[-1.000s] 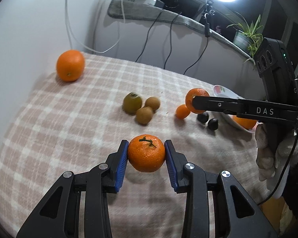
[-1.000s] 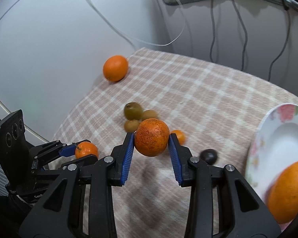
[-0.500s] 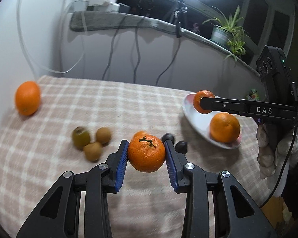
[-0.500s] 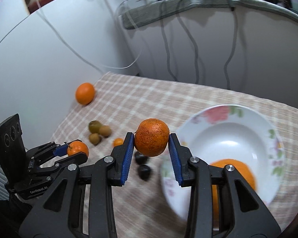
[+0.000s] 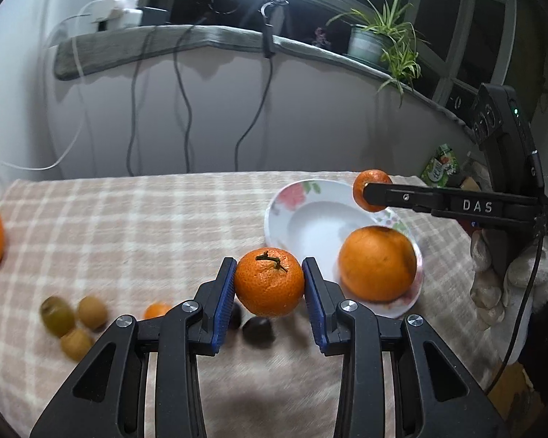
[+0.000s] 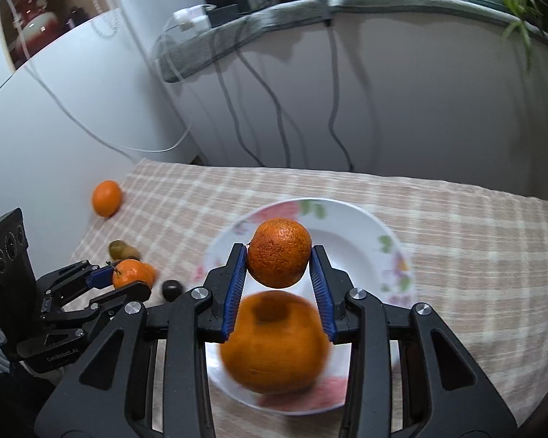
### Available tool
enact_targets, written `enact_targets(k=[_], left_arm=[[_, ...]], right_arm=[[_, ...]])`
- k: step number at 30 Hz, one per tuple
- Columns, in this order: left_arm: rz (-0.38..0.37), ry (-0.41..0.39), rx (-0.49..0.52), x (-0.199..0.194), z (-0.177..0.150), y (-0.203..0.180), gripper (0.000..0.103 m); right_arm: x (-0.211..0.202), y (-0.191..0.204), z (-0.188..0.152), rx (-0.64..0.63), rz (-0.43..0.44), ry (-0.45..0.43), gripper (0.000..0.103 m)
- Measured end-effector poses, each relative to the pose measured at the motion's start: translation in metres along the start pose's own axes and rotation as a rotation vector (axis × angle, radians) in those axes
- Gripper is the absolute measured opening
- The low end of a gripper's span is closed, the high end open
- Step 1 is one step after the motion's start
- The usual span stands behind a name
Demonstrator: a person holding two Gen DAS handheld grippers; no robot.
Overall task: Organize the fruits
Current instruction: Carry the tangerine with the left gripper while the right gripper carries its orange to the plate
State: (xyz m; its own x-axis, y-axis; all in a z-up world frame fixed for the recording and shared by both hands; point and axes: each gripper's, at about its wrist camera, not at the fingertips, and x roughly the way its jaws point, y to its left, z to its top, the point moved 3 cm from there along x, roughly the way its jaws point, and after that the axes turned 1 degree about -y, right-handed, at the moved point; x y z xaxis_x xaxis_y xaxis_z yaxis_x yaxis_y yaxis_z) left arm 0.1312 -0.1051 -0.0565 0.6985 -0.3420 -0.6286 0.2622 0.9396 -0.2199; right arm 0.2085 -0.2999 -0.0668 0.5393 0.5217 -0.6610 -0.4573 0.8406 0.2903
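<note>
A checked cloth covers the counter (image 5: 135, 226). Each claw is clamped on a mandarin: the right claw (image 6: 278, 284) hangs over the plate (image 6: 350, 226), the left claw (image 5: 269, 297) short of its rim. Lower both beside the big orange (image 6: 274, 343) before releasing.

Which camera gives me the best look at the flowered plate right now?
The right wrist view. The flowered plate fills the middle of the picture with nearly its whole rim in sight, a large orange lying in it. The left wrist view shows the plate off to the right, partly covered by that orange and the right gripper.
</note>
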Motion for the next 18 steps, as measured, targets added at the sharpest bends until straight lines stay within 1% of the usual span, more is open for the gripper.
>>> enact_targets(k=[6,10,14,18], left_arm=[[-0.002,0.017,0.045,0.022,0.011,-0.013,0.035],[-0.003,0.029,0.049,0.034,0.017,-0.015,0.035],[0.003,0.044,0.046,0.046,0.020,-0.013,0.035],[0.009,0.052,0.057,0.055,0.025,-0.016,0.035]], right_arm=[[0.002,-0.030,-0.002,0.038,-0.035,0.006,0.037],[0.006,-0.047,-0.005,0.065,-0.037,0.016,0.037],[0.009,-0.057,-0.007,0.072,-0.044,0.024,0.037],[0.009,-0.058,-0.005,0.068,-0.036,0.022,0.037]])
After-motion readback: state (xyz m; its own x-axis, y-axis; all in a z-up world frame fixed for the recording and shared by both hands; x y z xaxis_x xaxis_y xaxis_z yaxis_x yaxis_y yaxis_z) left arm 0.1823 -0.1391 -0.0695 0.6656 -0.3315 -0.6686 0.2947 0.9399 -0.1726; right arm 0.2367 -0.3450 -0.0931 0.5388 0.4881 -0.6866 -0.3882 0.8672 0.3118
